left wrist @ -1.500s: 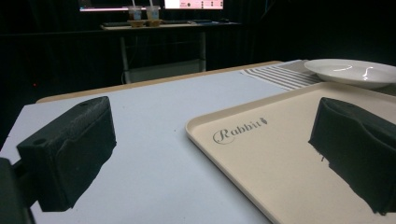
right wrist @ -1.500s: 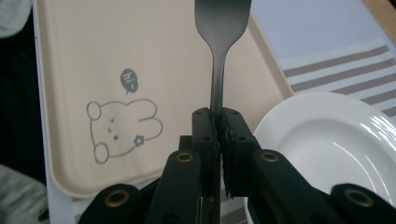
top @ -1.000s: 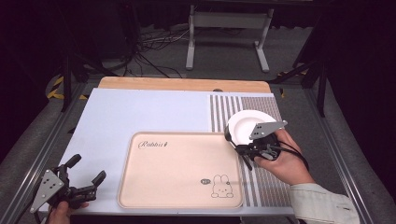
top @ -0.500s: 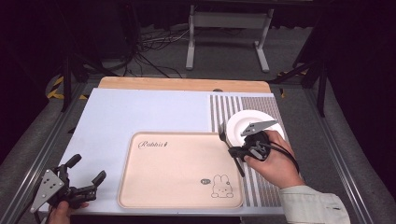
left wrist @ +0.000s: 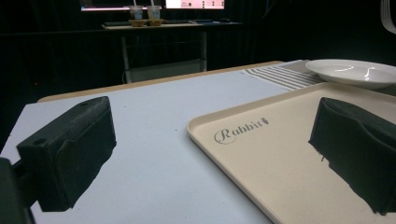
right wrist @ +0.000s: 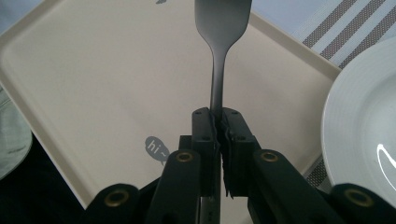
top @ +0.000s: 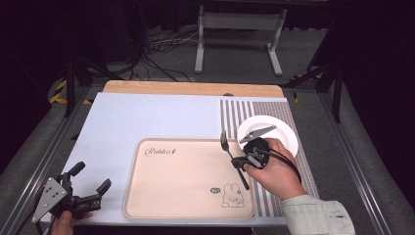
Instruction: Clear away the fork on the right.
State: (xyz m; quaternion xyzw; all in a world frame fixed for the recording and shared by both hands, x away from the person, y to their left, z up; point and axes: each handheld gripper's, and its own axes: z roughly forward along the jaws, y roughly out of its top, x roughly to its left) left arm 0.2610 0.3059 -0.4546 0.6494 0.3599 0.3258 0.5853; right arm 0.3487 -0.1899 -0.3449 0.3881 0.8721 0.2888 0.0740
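Fork [top: 233, 159] sits clamped by its handle between the closed fingers of the right gripper [top: 241, 162], right of centre in the high view, its tines toward the top of the frame over the right edge of the beige tray [top: 166, 196]. White plate [top: 283, 133] lies just right of that hand, on the striped mat [top: 235, 110]. Left gripper [top: 89, 185] is at lower left by the counter [top: 147, 117] edge, fingers wide apart and holding nothing.
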